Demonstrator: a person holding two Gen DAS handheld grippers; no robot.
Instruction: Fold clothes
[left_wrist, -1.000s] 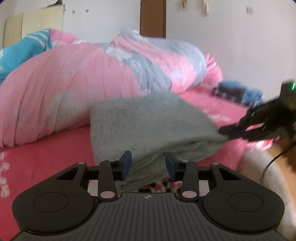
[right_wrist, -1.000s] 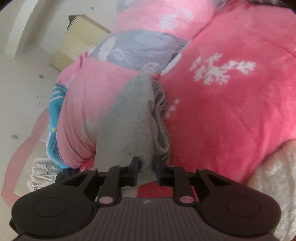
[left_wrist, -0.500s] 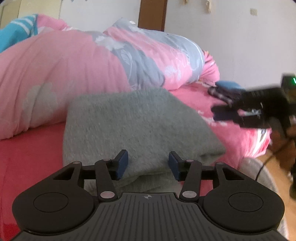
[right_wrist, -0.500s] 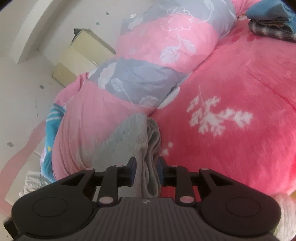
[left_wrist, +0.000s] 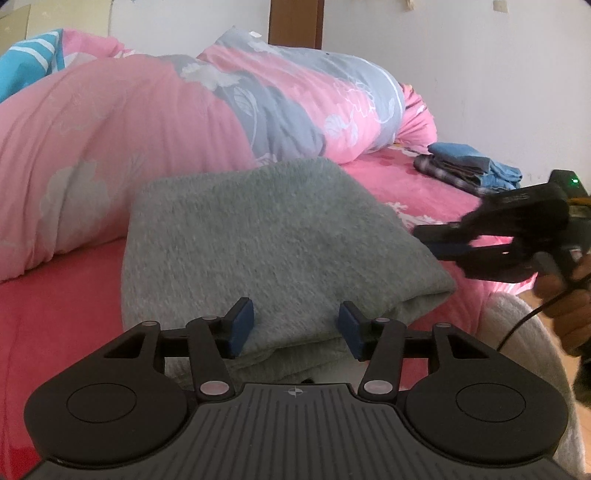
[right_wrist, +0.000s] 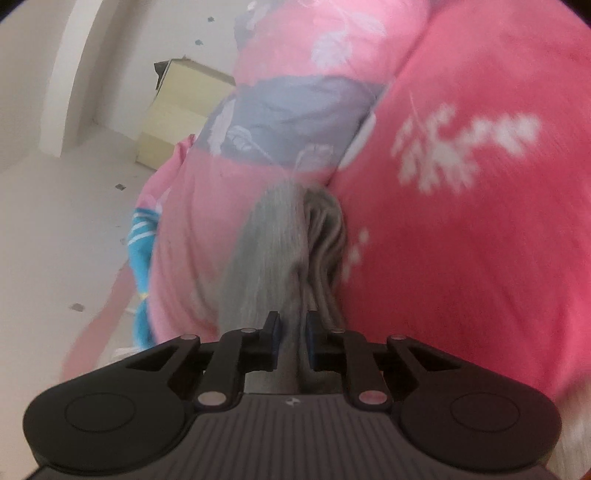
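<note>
Widening since the earlier frame, left gripper stood apart over the folded gray garment, while right gripper pinched its edge, probably to steady it.

Both tools are matte black: a ribbed deck, two round dished pods at 4 and 8 o'clock, silvery rivets on the linkage bars. The left claw and right claw carry blue pads. A green light glows on the right tool, trailing a black cable.
</note>
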